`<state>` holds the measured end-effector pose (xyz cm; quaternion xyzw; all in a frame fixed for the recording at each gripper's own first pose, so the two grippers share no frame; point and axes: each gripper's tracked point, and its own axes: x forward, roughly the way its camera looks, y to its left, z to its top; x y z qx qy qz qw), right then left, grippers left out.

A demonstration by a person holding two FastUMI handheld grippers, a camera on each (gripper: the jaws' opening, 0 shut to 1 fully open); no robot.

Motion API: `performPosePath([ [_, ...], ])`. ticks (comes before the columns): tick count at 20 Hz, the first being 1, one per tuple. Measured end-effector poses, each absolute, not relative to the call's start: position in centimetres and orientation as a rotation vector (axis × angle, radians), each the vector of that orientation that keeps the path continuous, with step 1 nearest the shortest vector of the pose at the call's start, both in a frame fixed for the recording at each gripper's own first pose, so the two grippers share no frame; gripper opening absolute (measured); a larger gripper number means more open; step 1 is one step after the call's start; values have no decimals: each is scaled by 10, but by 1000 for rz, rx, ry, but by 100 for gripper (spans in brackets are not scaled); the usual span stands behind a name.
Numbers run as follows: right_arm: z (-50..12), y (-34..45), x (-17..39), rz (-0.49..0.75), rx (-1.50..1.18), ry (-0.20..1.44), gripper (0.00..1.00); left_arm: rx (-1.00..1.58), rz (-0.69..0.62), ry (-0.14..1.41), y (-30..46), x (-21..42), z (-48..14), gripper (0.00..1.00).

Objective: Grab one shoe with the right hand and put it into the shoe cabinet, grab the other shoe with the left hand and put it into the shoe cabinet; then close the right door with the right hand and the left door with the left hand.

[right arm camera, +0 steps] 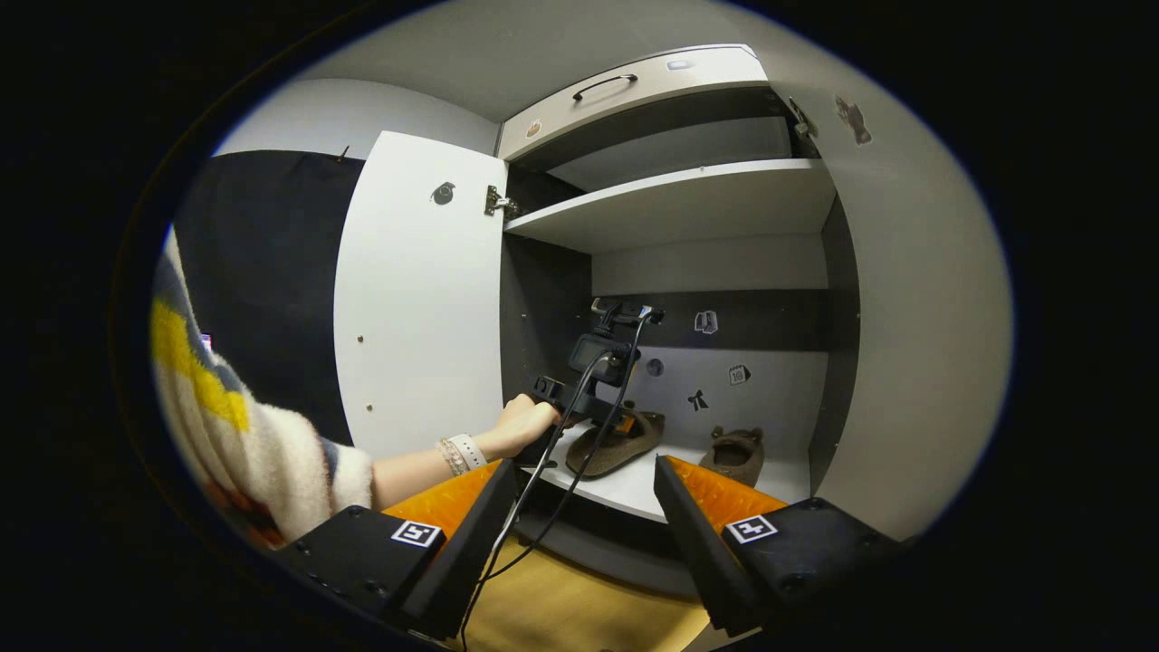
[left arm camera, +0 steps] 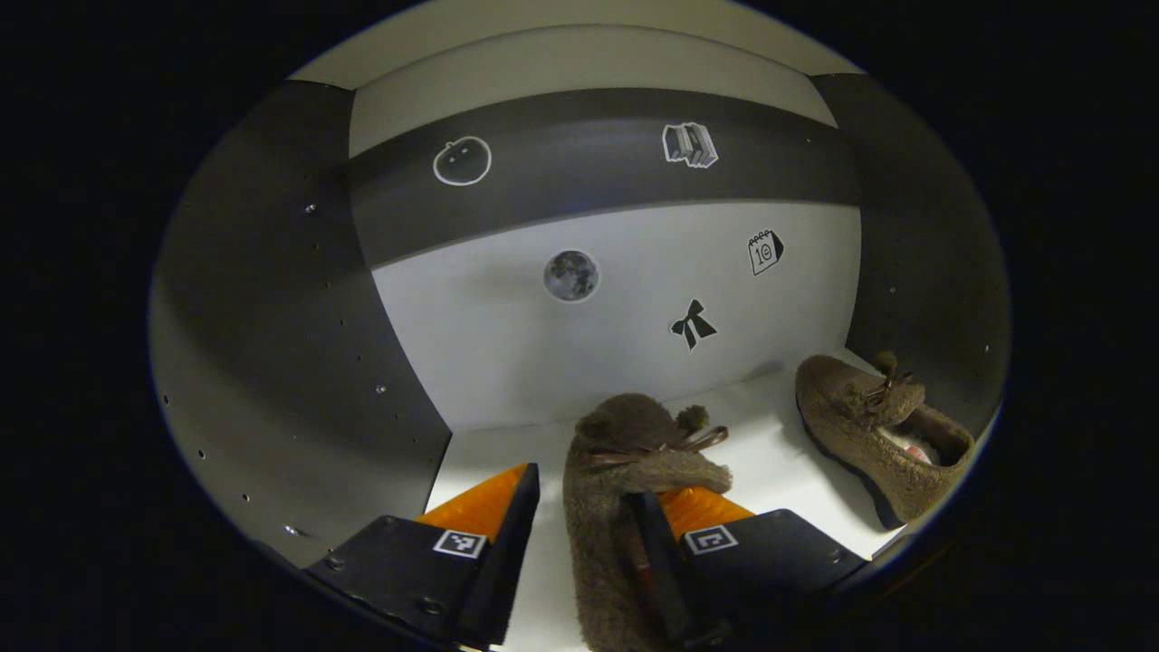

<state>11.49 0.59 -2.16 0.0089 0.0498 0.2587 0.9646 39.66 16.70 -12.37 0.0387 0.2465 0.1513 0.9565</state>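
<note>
Left gripper (left arm camera: 584, 525) has the second shoe (left arm camera: 625, 489) on the cabinet shelf (left arm camera: 770, 462), jaws apart around its side wall; right gripper (right arm camera: 579, 516) waits outside, jaws apart, empty.

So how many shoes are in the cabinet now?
2. One shoe sits on the shelf between the left gripper's open fingers, its side against one finger. The other shoe lies farther right on the same shelf, near the cabinet's side wall.
</note>
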Motion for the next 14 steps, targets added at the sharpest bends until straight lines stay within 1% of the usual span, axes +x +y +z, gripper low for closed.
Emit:
performPosePath([
  [1, -20, 6, 113, 526, 18, 98, 98, 87, 319, 498, 170, 392, -122, 67],
  [2, -19, 6, 111, 529, 21, 97, 98, 90, 326, 492, 171, 388, -122, 68],
  [4, -18, 8, 107, 532, 21, 93, 98, 82, 339, 461, 173, 379, -115, 82],
  [5, -17, 8, 105, 531, 18, 92, 98, 75, 335, 453, 172, 375, -112, 94],
  [6, -17, 9, 102, 531, 17, 90, 98, 70, 327, 444, 169, 369, -110, 96],
  [7, -15, 11, 99, 530, 16, 88, 98, 67, 320, 422, 167, 365, -104, 94],
  [8, -13, 13, 95, 528, 14, 86, 98, 61, 313, 389, 162, 361, -94, 94],
  [10, -10, 17, 87, 518, 5, 79, 98, 56, 288, 325, 150, 351, -71, 96],
  [14, 0, 19, 66, 455, -28, 53, 98, 68, 205, 196, 112, 312, -22, 96],
])
